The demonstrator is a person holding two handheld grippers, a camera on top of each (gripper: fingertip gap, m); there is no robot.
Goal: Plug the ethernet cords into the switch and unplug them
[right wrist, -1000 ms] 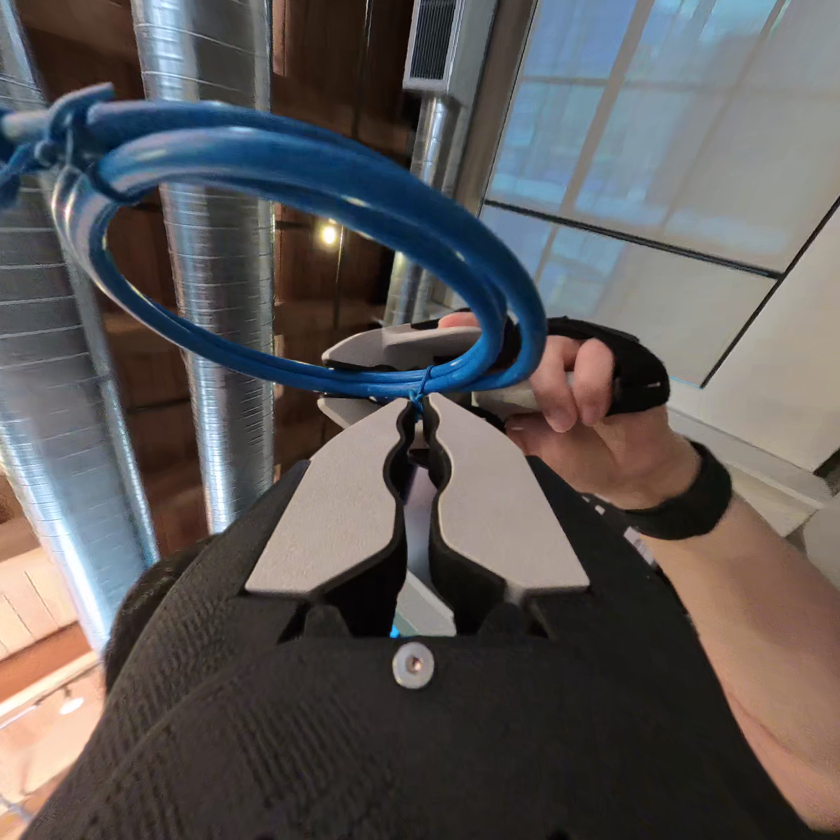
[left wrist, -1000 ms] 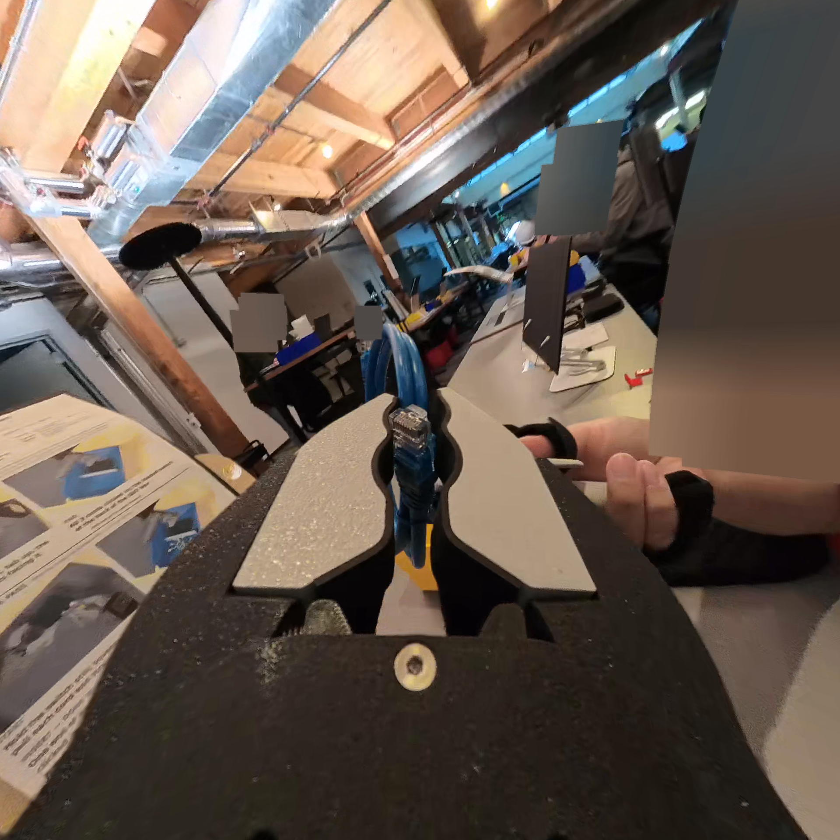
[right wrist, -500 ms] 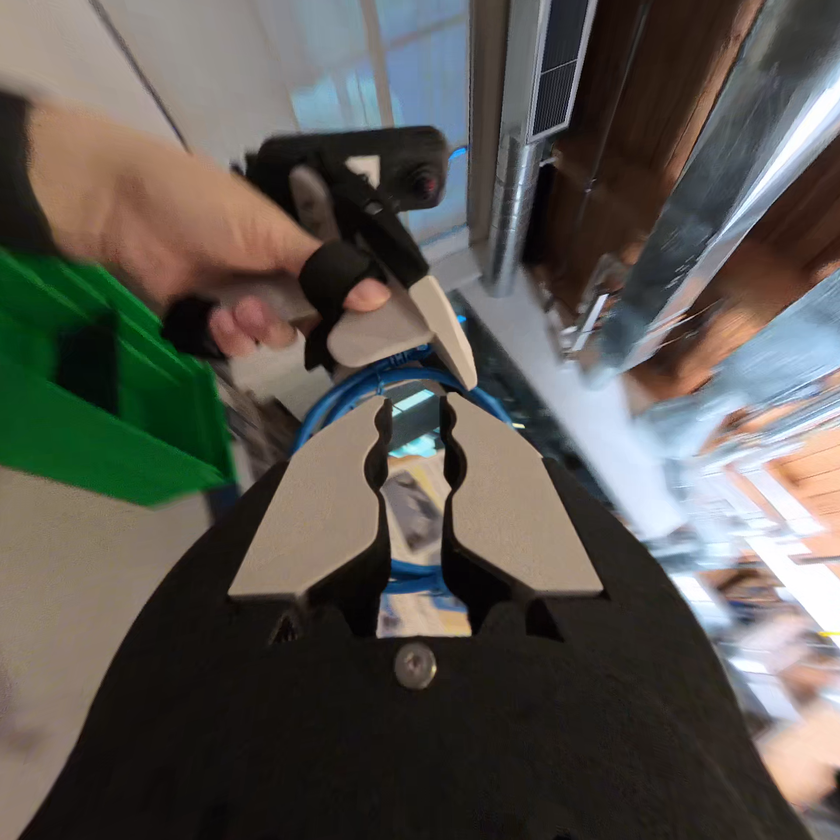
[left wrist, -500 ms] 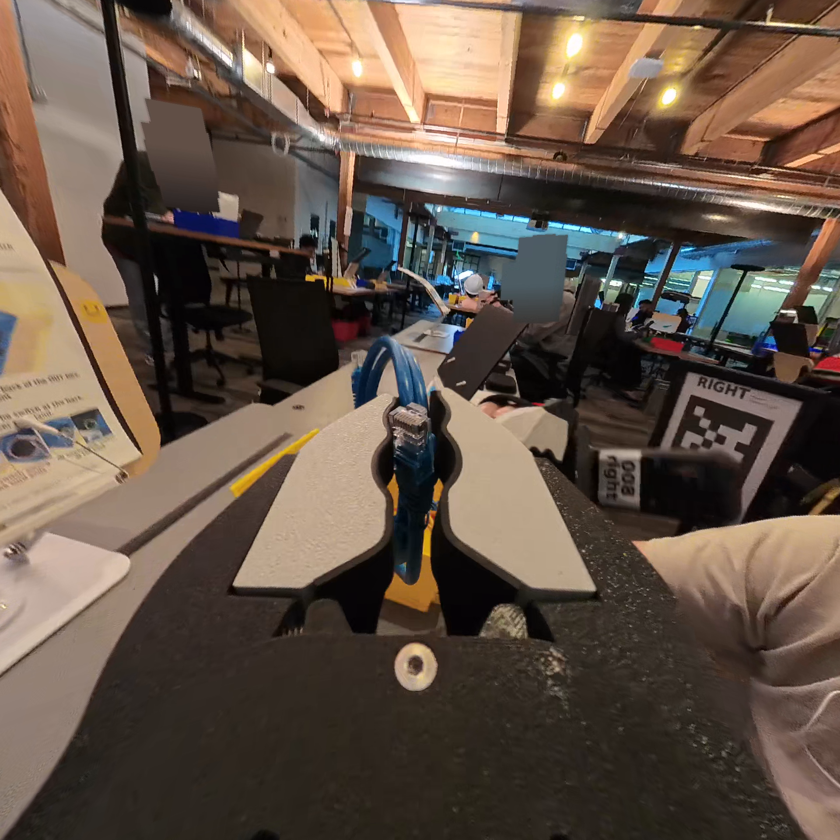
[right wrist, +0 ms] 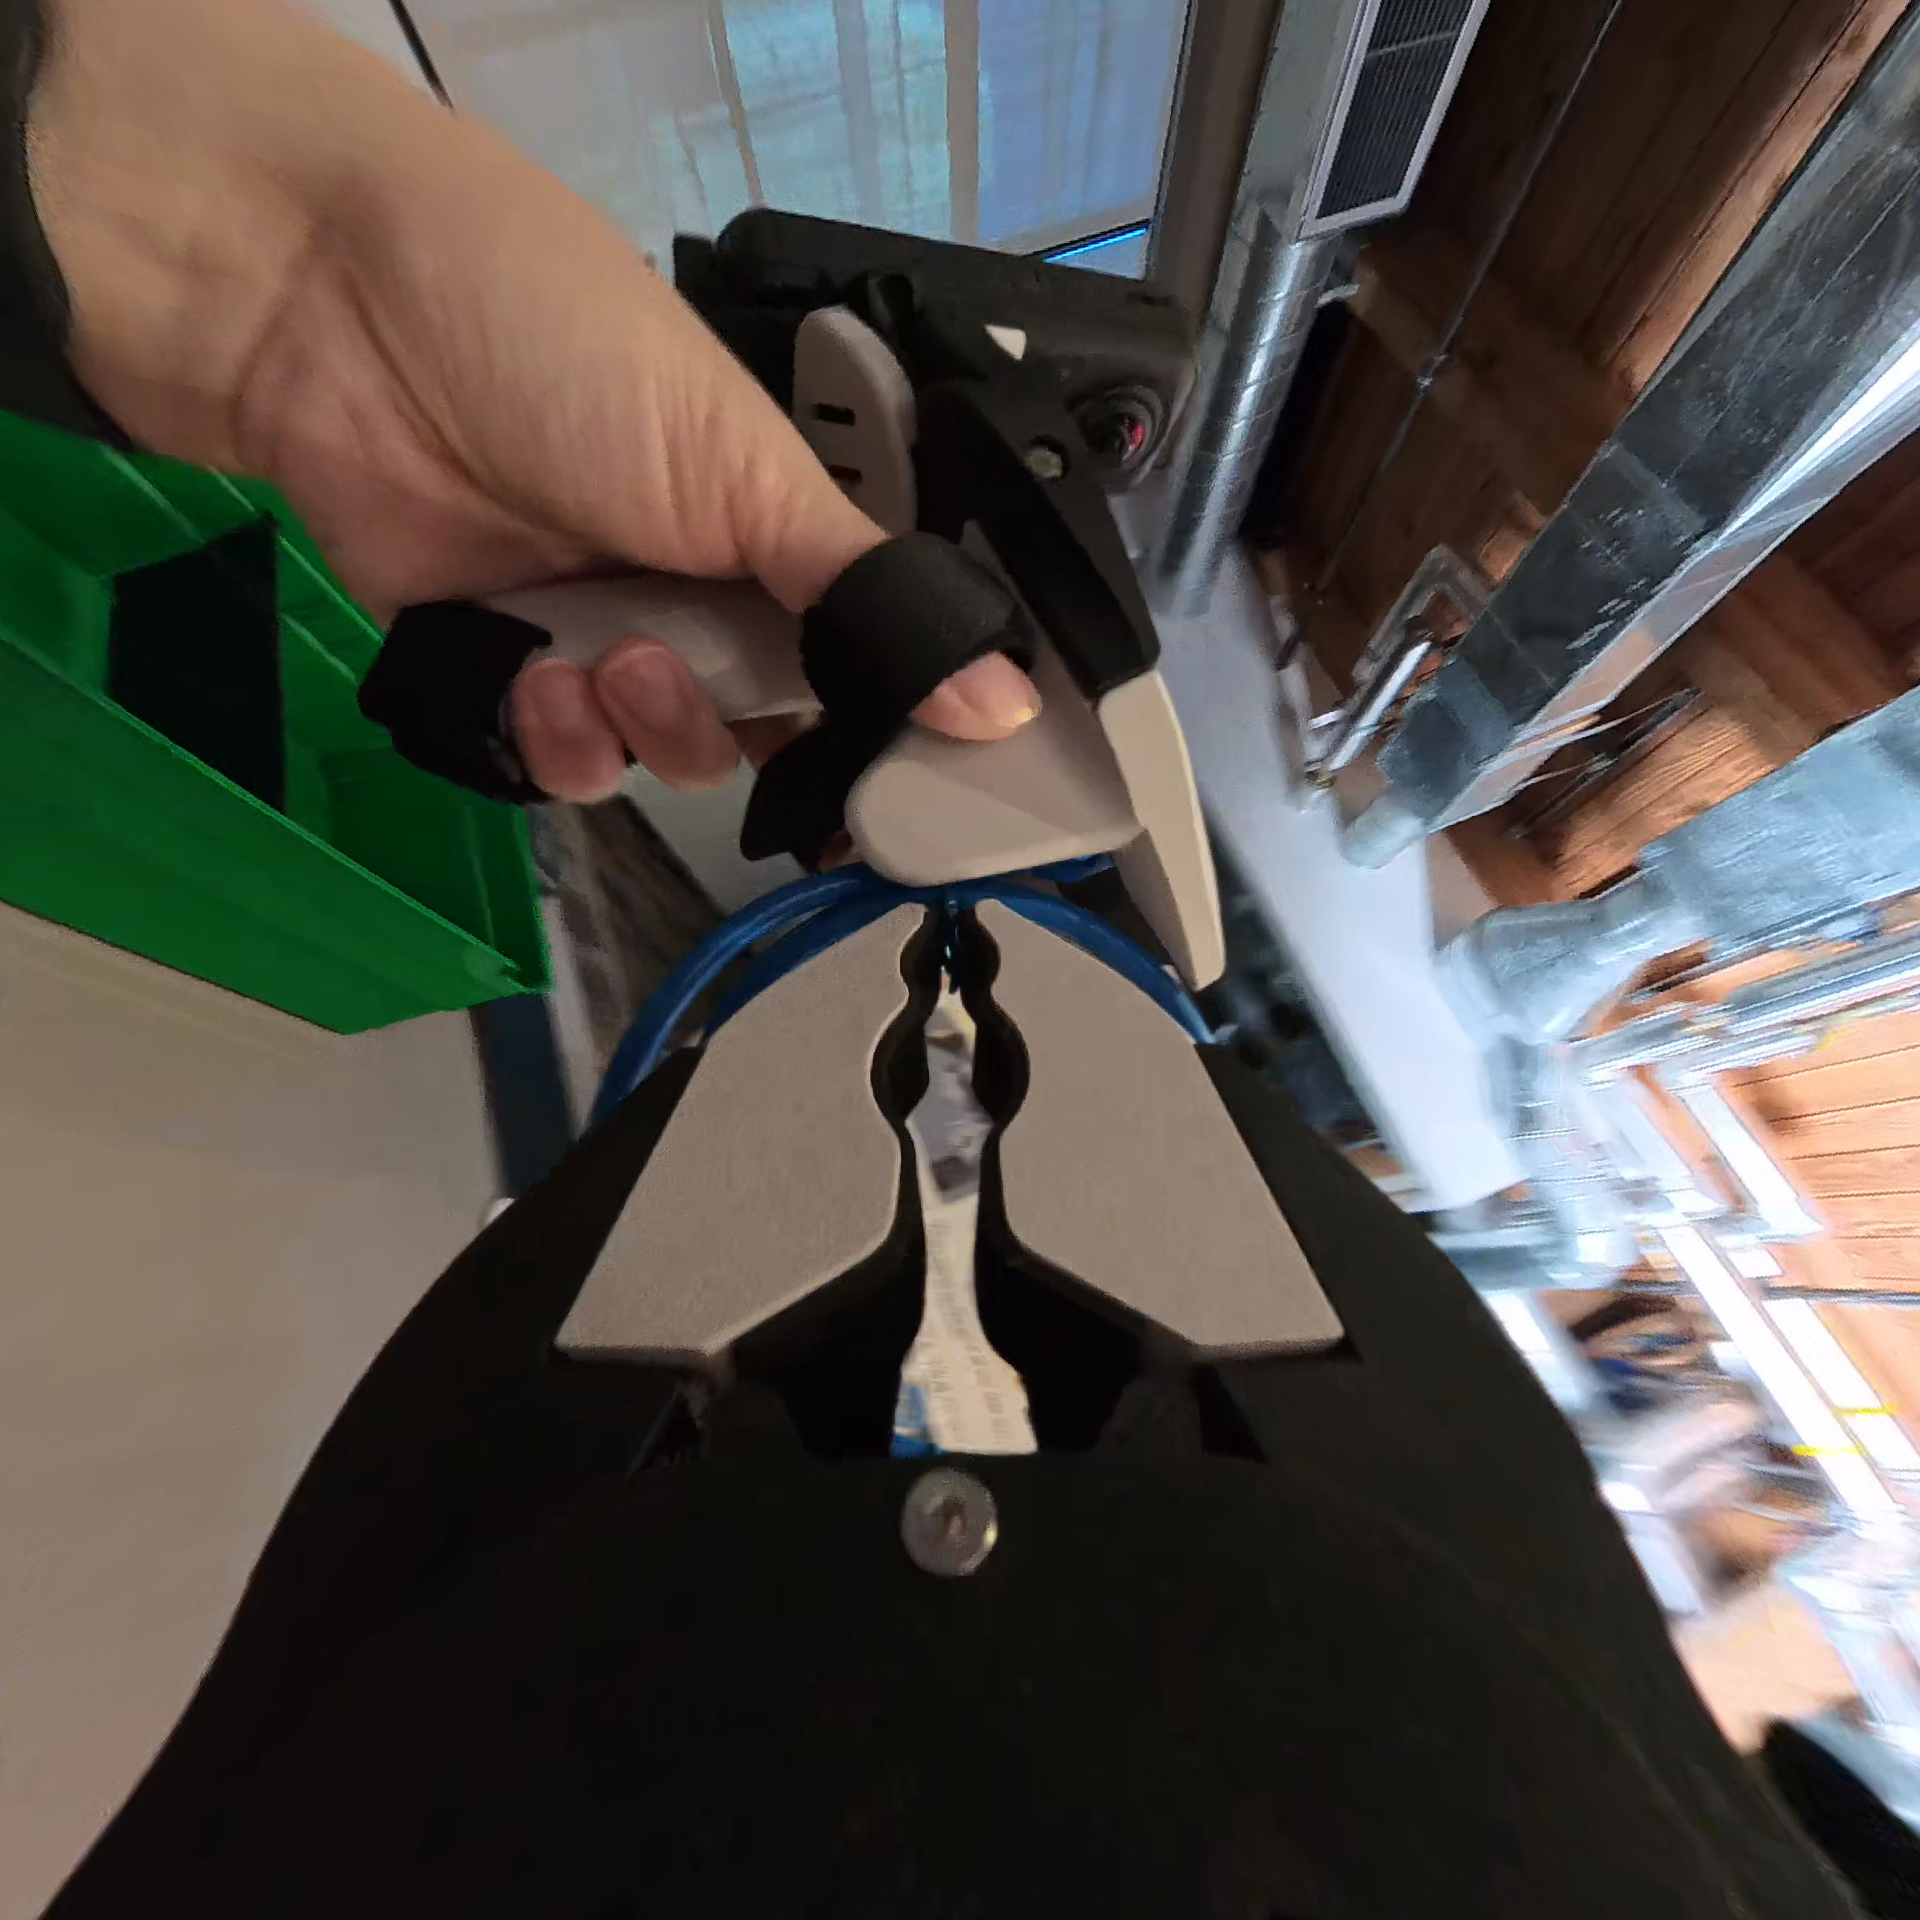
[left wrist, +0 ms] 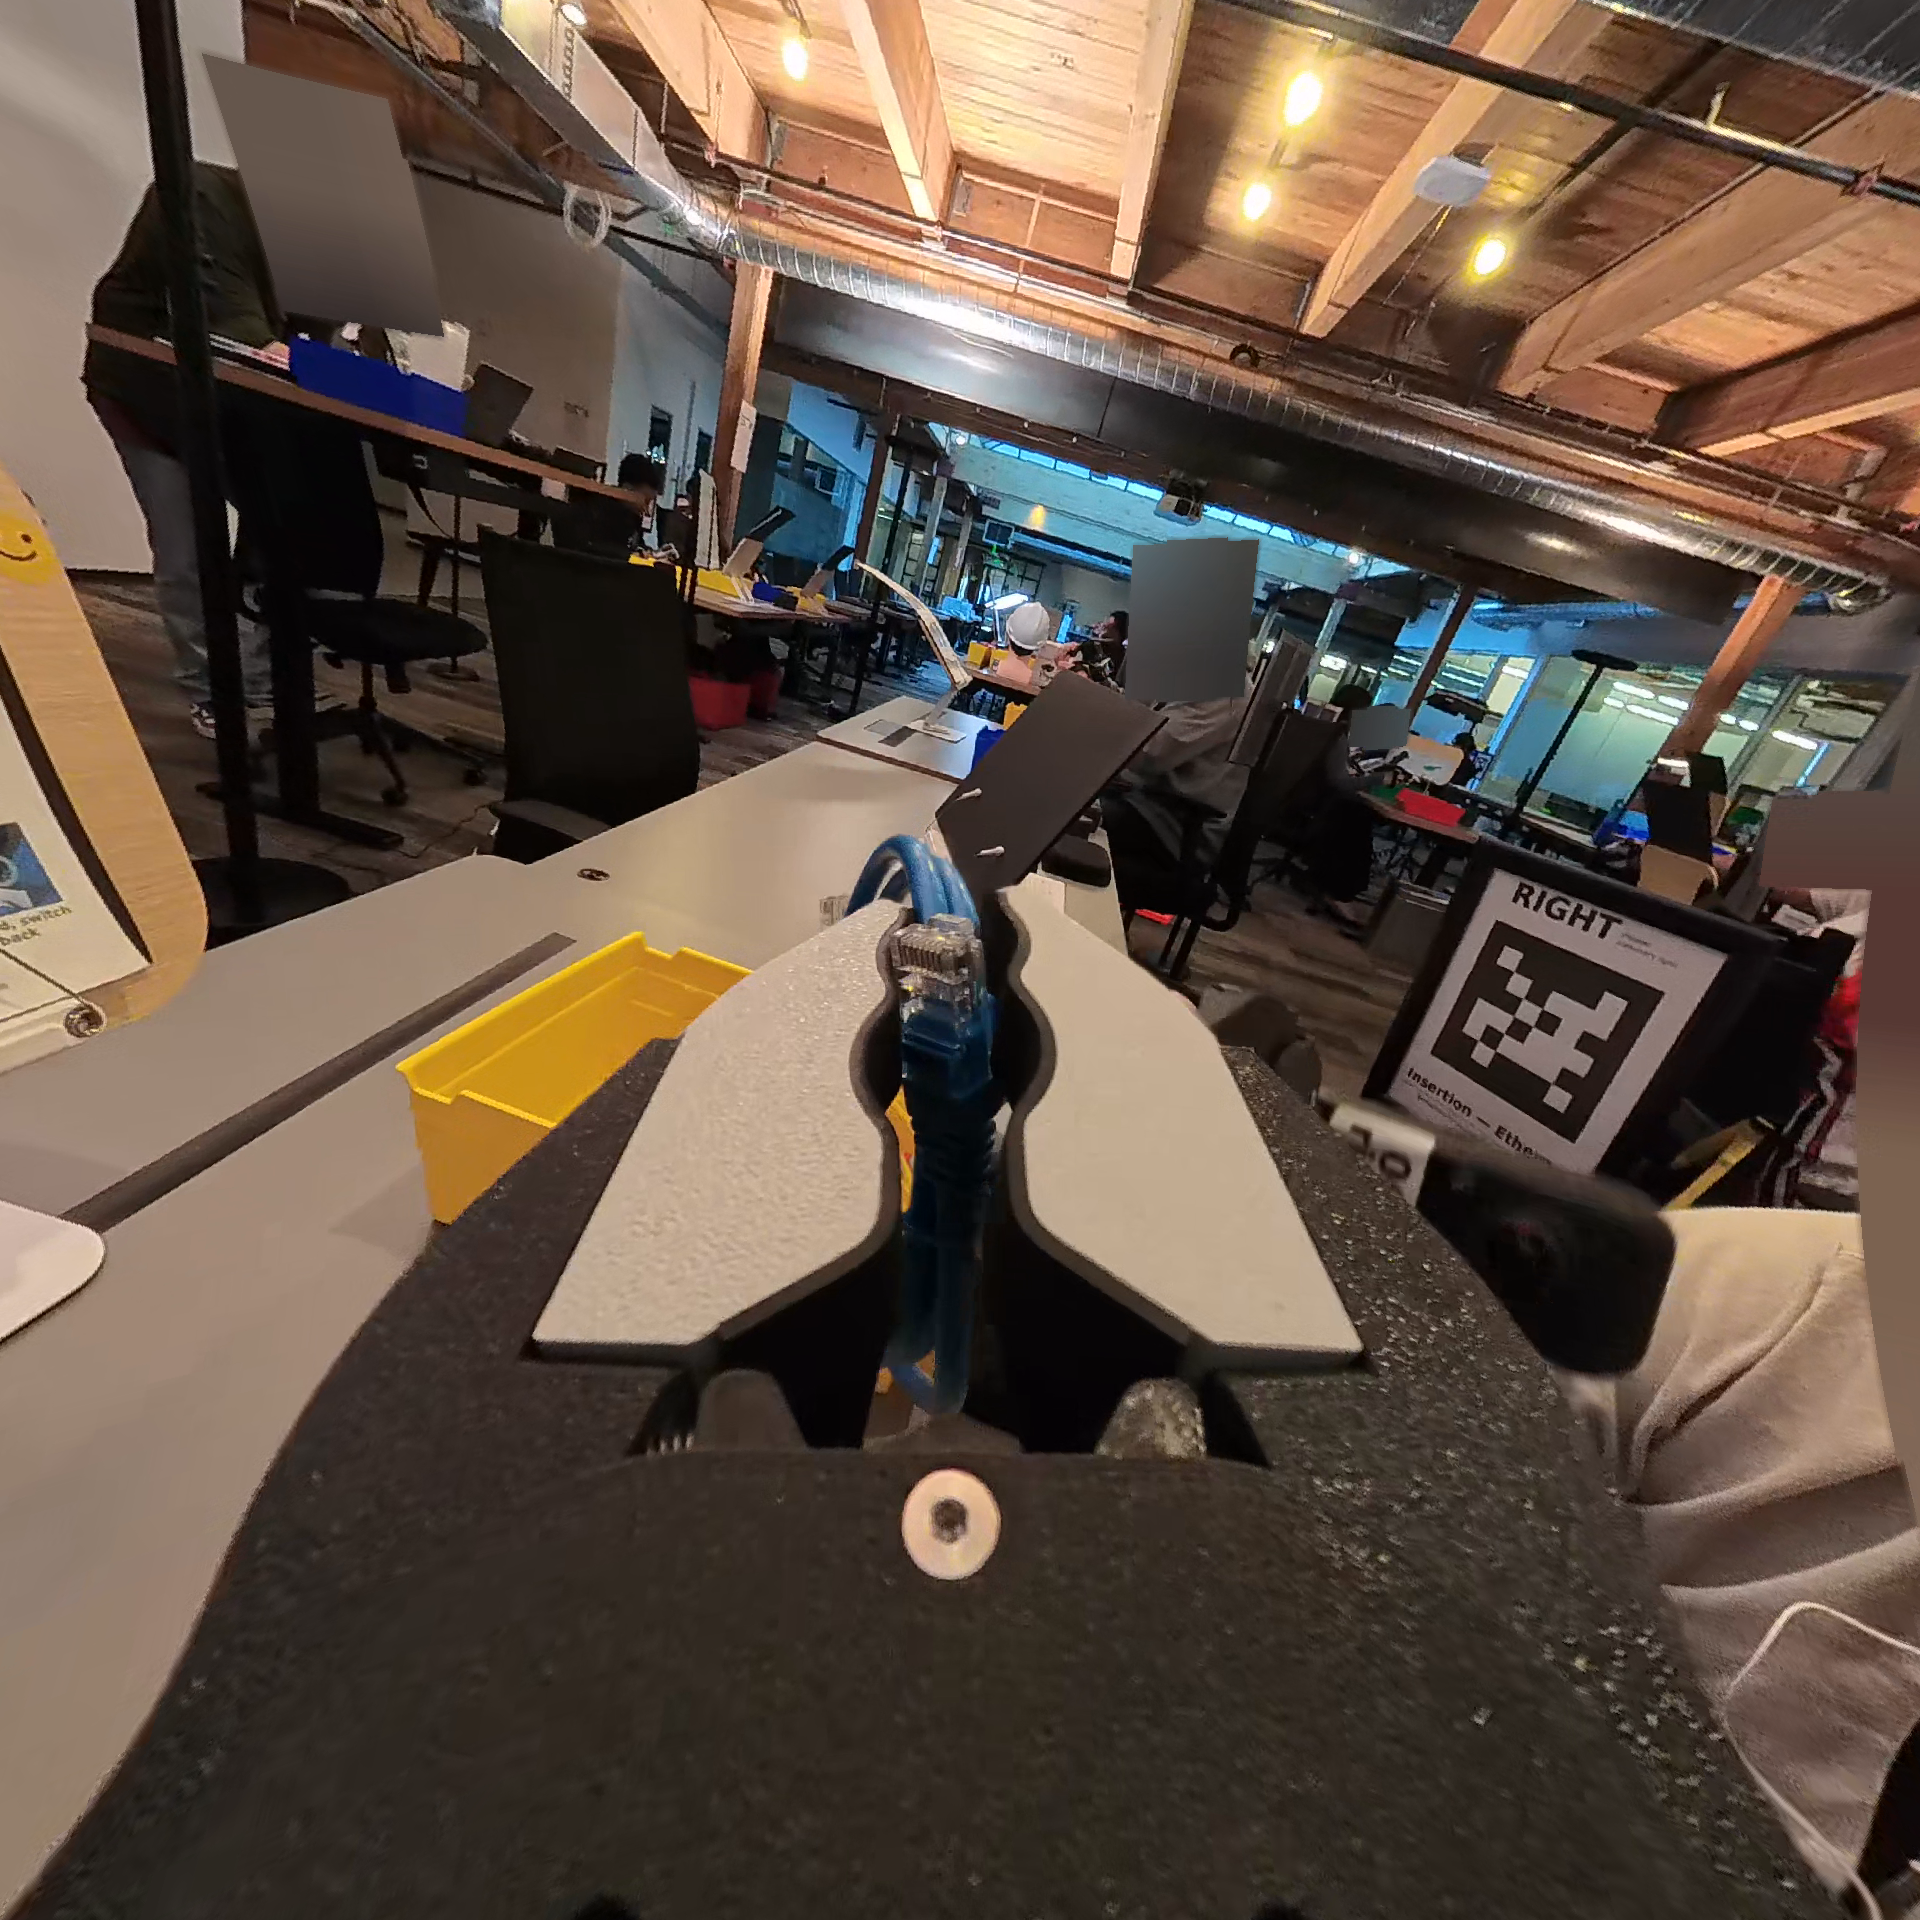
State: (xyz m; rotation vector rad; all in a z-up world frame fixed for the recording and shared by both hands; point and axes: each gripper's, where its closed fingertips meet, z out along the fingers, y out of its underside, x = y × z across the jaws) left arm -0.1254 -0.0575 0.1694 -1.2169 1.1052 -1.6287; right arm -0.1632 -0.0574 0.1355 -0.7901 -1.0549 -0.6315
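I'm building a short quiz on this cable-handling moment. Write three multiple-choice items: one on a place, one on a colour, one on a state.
1. Where does the open yellow plastic bin sit in the left wrist view?
A. left of the gripper's fingers
B. right of them
C. hanging overhead

2. What colour is the coiled ethernet cord?
A. red
B. blue
C. white

3. How does the left gripper stand?
A. wide open, bare
B. clamped on the cord's plug end
C. out of view

Key: 1 A, the bin lies on the grey table left of the fingers; 2 B, its jacket is blue; 3 B, the clear plug sits pinched between both fingers.
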